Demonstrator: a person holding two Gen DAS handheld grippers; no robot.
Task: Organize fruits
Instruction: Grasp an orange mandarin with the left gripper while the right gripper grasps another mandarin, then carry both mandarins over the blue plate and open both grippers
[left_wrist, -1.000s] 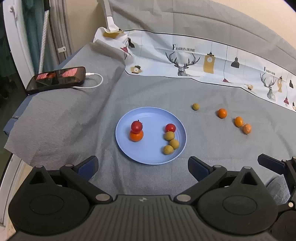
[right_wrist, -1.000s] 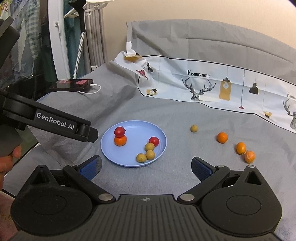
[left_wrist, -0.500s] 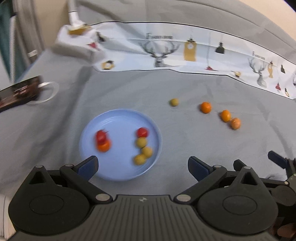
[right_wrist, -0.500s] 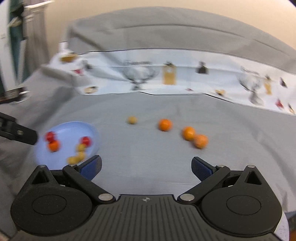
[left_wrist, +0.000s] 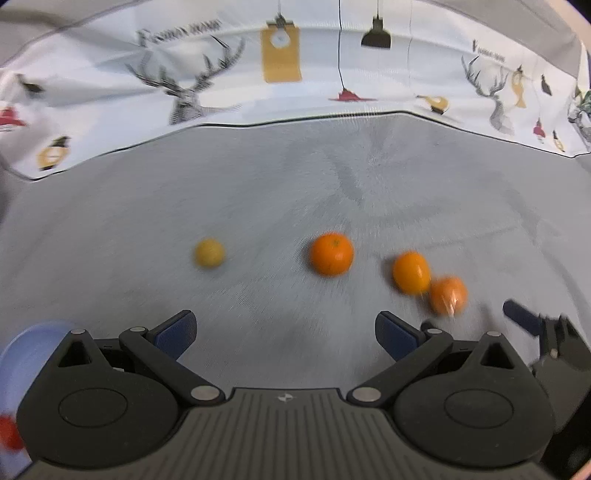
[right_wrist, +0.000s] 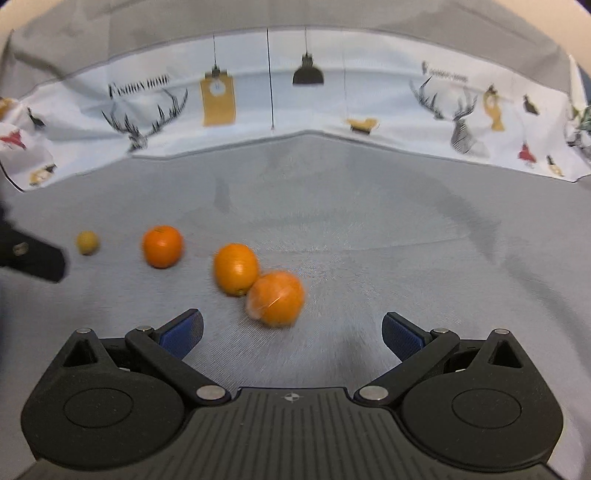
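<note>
Both wrist views have swung right within the last second, off the blue plate and onto the loose fruit, and closer to it. The plate, earlier central, now shows only at the left view's lower-left edge. On the grey cloth lie a small yellow-green fruit, a round orange, and two more oranges touching: an oval orange and a nearest orange. The left gripper and right gripper are both wide open and empty. The right gripper faces the nearest orange, probably the next pick; four fruits remain off the plate.
</note>
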